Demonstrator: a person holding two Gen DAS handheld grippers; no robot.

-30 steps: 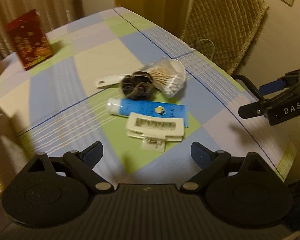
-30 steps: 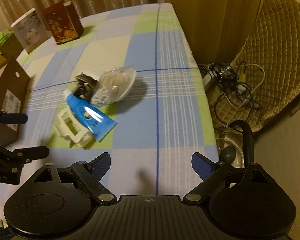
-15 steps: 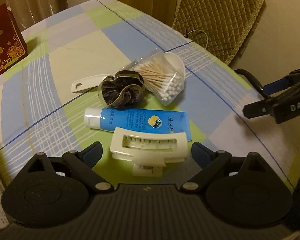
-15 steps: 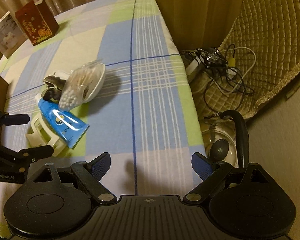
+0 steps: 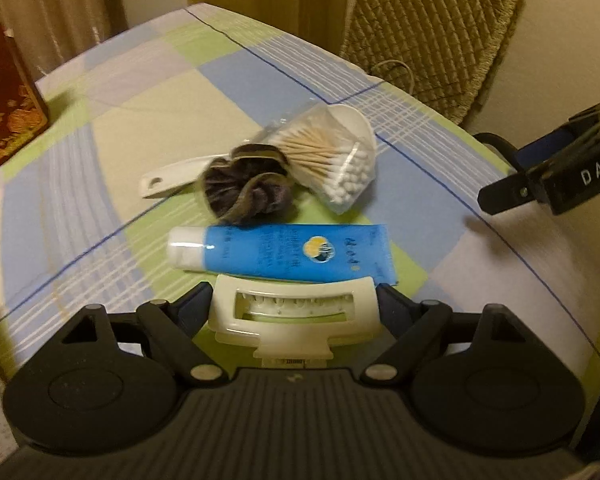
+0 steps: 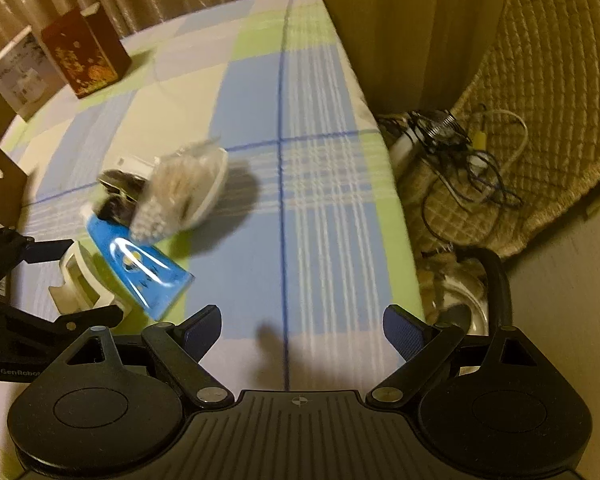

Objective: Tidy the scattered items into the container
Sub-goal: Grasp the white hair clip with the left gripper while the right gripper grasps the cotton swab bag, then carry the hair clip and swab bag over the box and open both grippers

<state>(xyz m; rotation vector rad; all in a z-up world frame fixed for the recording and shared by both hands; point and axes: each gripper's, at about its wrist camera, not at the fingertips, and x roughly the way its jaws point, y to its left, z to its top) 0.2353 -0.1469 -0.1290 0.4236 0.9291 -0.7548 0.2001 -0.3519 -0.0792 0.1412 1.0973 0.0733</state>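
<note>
So nothing's tidied yet: my left hand-held gripper (image 5: 294, 304) is closing around the hair clip (image 5: 294, 312) beside the blue tube (image 5: 284, 254), right hand-held gripper (image 6: 302, 330) wide, empty.

Glossy plastic tube (image 5: 288, 254); smooth cream plastic hair clip (image 5: 296, 310); velvety cloth scrunchie (image 5: 246, 192); matt woven tablecloth (image 5: 116, 128).

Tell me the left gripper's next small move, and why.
Probably finish closing on the hair clip. The left gripper has a finger at each end of the clip, its jaws are closing, and the clip lies flat on the table beside the blue tube.
</note>
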